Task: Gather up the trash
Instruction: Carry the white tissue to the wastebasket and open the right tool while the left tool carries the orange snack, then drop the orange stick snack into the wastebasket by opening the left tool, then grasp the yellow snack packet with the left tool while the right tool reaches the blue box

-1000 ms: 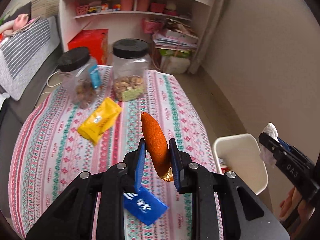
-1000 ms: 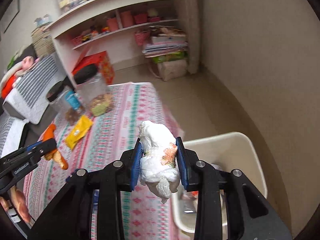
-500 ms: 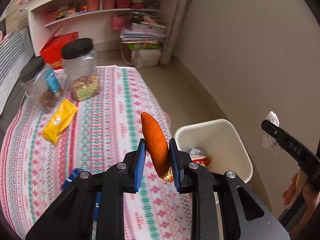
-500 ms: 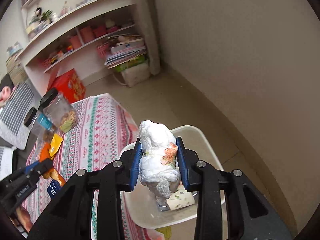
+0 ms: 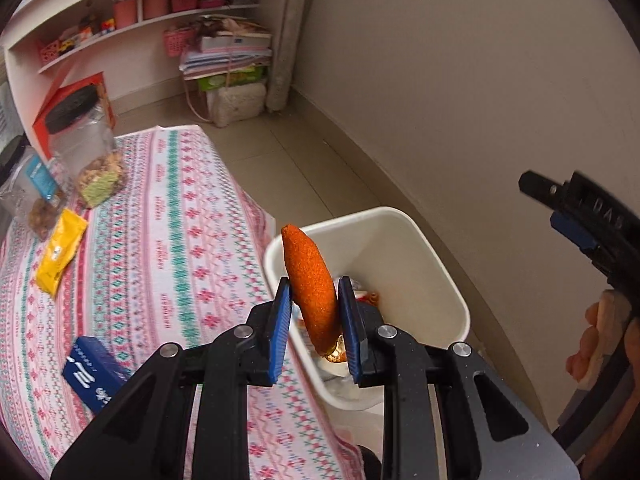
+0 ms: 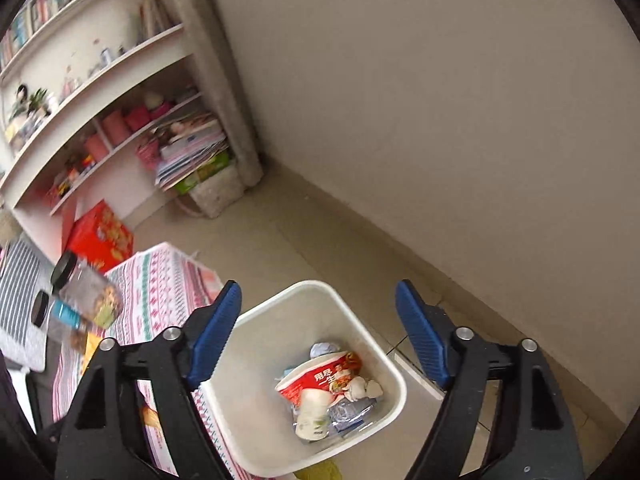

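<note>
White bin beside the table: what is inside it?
The white bin holds a red-and-white noodle cup, crumpled white tissue, clear plastic wrapping and a bluish wad. Anything beneath that pile is covered.

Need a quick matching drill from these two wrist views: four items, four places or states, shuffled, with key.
1. orange snack stick
2. yellow packet
3. red-and-white cup
4. right gripper

A. lying in the white bin
B. jaws opening, nothing between them
C. clamped in the left gripper
D. flat on the tablecloth

Pairs: 1-C, 2-D, 3-A, 4-B
</note>
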